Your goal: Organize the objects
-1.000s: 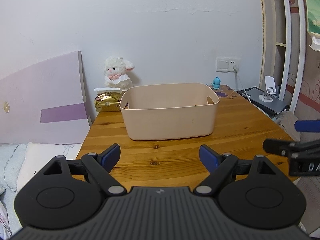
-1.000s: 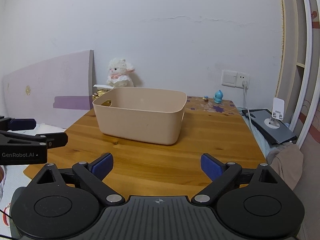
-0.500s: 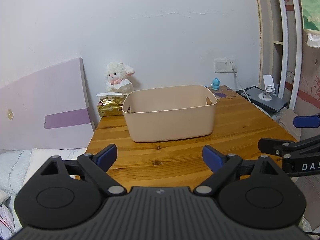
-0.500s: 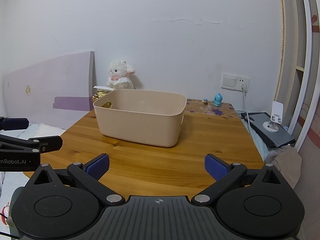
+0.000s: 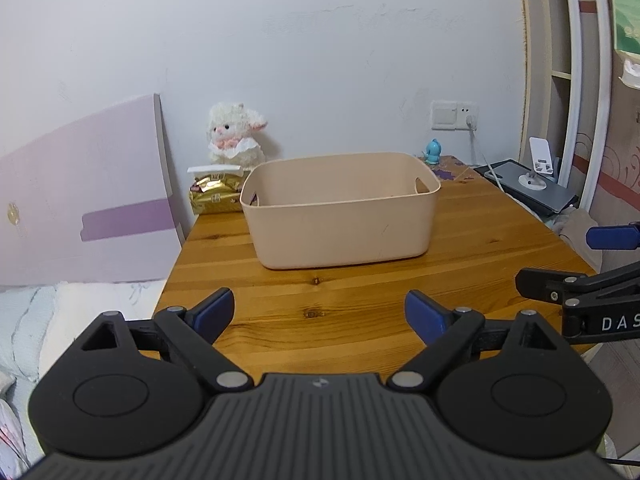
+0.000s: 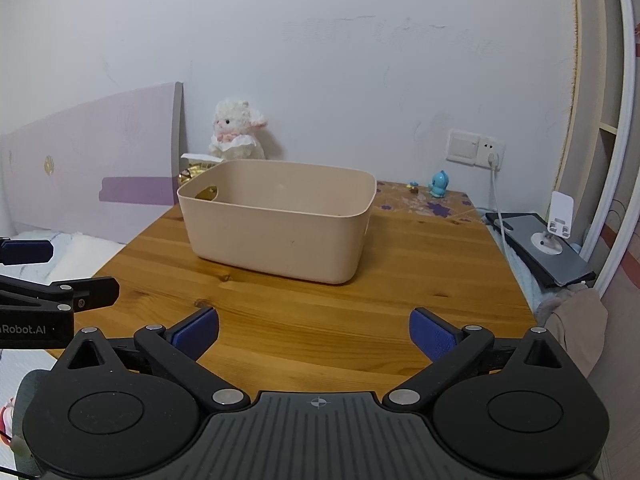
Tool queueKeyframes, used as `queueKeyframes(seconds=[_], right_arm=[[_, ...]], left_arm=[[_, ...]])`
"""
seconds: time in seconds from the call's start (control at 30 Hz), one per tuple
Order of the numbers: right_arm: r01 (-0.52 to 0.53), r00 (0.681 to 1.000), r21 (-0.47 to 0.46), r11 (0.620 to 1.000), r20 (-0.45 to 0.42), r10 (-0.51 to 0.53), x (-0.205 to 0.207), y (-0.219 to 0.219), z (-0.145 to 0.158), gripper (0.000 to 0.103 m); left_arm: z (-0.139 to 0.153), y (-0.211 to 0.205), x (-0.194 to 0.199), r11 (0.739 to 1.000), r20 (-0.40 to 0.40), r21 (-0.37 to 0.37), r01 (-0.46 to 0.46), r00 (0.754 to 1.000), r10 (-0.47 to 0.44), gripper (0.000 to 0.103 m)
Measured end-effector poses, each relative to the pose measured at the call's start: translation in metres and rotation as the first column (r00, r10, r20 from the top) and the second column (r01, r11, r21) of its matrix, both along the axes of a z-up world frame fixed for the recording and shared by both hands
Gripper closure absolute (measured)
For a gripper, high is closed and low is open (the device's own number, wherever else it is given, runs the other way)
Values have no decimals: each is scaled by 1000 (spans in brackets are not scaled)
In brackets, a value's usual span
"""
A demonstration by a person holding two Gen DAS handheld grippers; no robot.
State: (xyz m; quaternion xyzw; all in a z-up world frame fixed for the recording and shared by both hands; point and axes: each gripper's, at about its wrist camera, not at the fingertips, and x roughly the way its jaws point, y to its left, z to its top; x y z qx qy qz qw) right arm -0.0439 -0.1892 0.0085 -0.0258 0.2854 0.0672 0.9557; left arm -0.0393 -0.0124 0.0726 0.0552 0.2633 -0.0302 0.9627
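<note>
Beige bin (image 5: 340, 208) mid-table (image 5: 320, 304), toward far edge. Plush lamb (image 5: 236, 136) at far-left corner. Left gripper (image 5: 318, 314) and right gripper (image 6: 314, 334) above near edge, jaws spread, empty.

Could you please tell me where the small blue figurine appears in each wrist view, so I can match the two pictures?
Left wrist view: the small blue figurine stands right of centre, at the table's far edge, beyond the beige bin.
Right wrist view: the small blue figurine stands right of centre, farther from the bin.
Shared landmark: the wall socket, above and right of it in both.
</note>
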Motion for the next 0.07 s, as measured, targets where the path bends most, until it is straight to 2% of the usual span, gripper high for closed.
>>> queueKeyframes(seconds=[0.07], right_arm=[[-6,1000,-1,1000,-12,6,9,3,-3,0]], left_arm=[[-2,4,6,1000,-11,-8,-6,1000,6,10]])
